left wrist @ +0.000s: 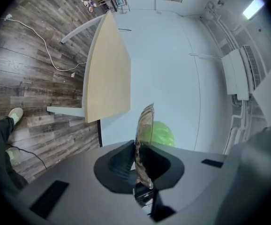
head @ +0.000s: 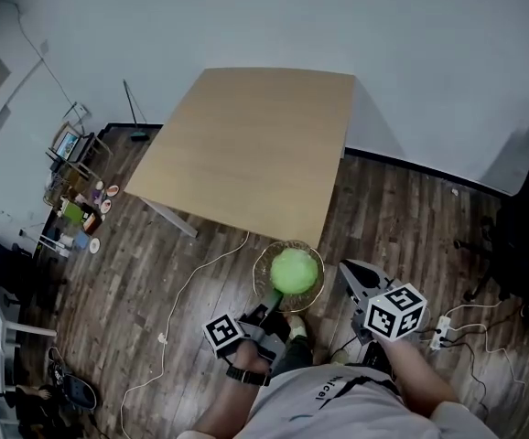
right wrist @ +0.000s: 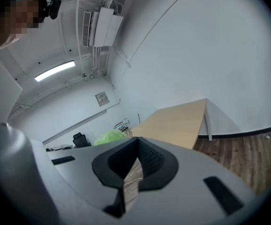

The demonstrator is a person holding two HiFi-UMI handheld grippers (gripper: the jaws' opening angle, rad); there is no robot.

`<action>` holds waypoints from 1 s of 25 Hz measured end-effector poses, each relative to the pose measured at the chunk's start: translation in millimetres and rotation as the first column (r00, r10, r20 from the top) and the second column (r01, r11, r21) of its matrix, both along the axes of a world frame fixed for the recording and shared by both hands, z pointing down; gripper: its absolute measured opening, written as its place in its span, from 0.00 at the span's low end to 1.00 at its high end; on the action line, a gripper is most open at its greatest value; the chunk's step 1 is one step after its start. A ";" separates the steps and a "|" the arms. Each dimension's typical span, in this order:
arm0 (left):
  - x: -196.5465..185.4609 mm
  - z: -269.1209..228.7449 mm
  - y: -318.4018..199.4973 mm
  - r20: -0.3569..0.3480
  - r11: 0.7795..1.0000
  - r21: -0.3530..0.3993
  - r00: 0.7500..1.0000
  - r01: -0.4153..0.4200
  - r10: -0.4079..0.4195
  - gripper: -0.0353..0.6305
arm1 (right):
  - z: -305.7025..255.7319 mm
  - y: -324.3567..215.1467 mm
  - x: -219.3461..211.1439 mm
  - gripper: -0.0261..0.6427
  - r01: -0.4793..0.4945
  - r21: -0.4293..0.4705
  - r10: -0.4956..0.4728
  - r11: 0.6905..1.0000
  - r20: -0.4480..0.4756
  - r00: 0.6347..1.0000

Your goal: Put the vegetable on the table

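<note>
Vegetable [head: 294,270], round and green, sits in a woven bowl [head: 257,268] clamped at its rim by left gripper [head: 272,302] and right gripper [head: 336,271].

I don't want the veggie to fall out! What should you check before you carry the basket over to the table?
1. Left gripper clamped on the basket rim: ok.
2. Green vegetable sitting inside the basket: ok.
3. Right gripper also holding the basket: cannot tell; it is close beside it.
4. Table top bare where the basket would land: ok.
5. Basket already over the table: not ok; it is above the floor, short of the near edge.
</note>
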State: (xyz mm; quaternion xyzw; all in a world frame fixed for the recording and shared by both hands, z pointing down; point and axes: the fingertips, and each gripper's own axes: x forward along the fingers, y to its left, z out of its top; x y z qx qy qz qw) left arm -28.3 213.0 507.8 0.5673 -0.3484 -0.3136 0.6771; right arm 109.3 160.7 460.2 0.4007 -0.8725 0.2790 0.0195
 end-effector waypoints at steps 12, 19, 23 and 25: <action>-60.9 20.9 -109.7 0.059 0.993 0.002 0.991 -0.119 0.119 0.11 | -3.6 -87.1 -51.6 0.06 -0.104 -0.002 0.104 0.995 -0.017 0.994; -57.0 42.8 -143.2 0.055 0.992 -0.027 0.991 -0.125 0.126 0.11 | 8.6 -121.7 -45.6 0.06 -0.110 -0.021 0.109 0.994 -0.025 0.994; -53.3 53.5 -173.4 0.079 0.992 -0.028 0.989 -0.121 0.123 0.11 | 17.6 -159.7 -49.0 0.06 -0.073 -0.036 0.072 0.997 -0.017 0.997; -50.8 56.0 -189.3 0.083 0.994 -0.029 0.990 -0.109 0.111 0.11 | 19.6 -180.5 -50.8 0.06 -0.046 -0.039 0.045 0.998 -0.013 0.999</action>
